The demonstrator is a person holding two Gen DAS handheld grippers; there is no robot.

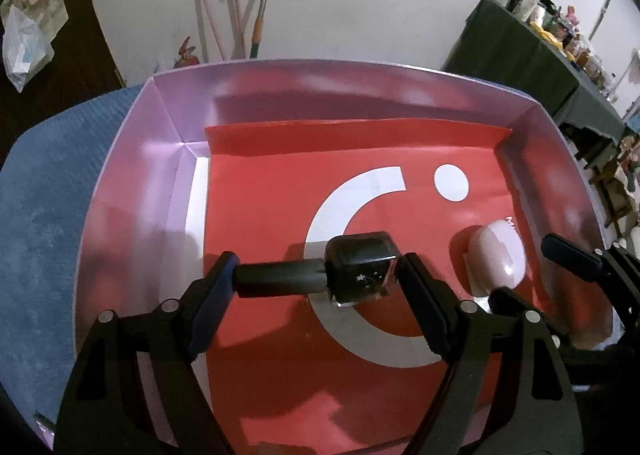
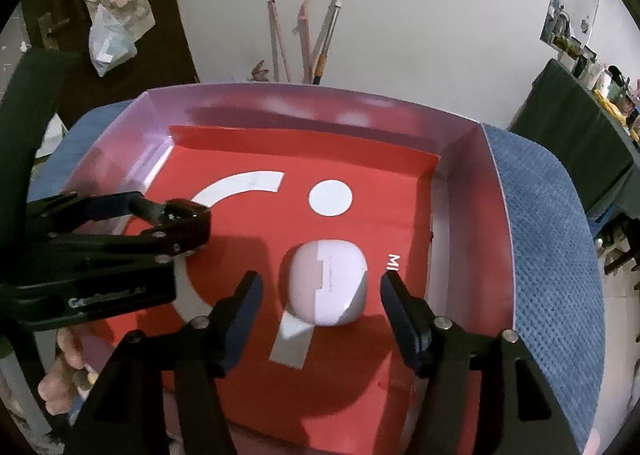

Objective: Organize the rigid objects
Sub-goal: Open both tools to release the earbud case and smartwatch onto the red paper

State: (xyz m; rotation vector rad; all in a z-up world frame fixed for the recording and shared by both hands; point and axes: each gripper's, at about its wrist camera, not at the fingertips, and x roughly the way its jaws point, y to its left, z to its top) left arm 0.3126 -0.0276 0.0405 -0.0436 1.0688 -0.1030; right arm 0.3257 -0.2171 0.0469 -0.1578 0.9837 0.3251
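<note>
Black bottle point(image 1: 352, 271) w/ long cap is sitting lengthwise between L gripper point(image 1: 316, 279) jaws, cap end at one pad, glass base at the other; reads as held, hanging over the box point(image 1: 132, 159) floor.
R gripper point(image 2: 320, 295) is standing wide around the white case point(image 2: 326, 283), pads clear of it both sides, case resting on the red liner point(image 2: 360, 167) inside the box, right half.

Risks, my read:
- bottle is being pinched end to end on small smooth faces; slight roll of the wrist and it's pivoting or popping out, dropping onto the liner.
- cap end looks narrower than base, so grip is likely uneven; squeezing harder could be skewing it.
- both grippers are working close inside one box; L swinging toward the case side could be clipping R's finger or nudging the case.
- case is rounded and glossy, so any brush is sliding it toward the wall.
- liner is just lying loose-ish w/ a folded-up back edge; could be shifting under a dragged item.

Surface: box is sitting on blue textured cloth point(image 2: 548, 223).
Room: white wall w/ sticks leaning point(image 1: 240, 15), dark-draped cluttered table point(image 1: 520, 51) off right, plastic bag point(image 2: 108, 43) upper left. Lighting is looking dim.
</note>
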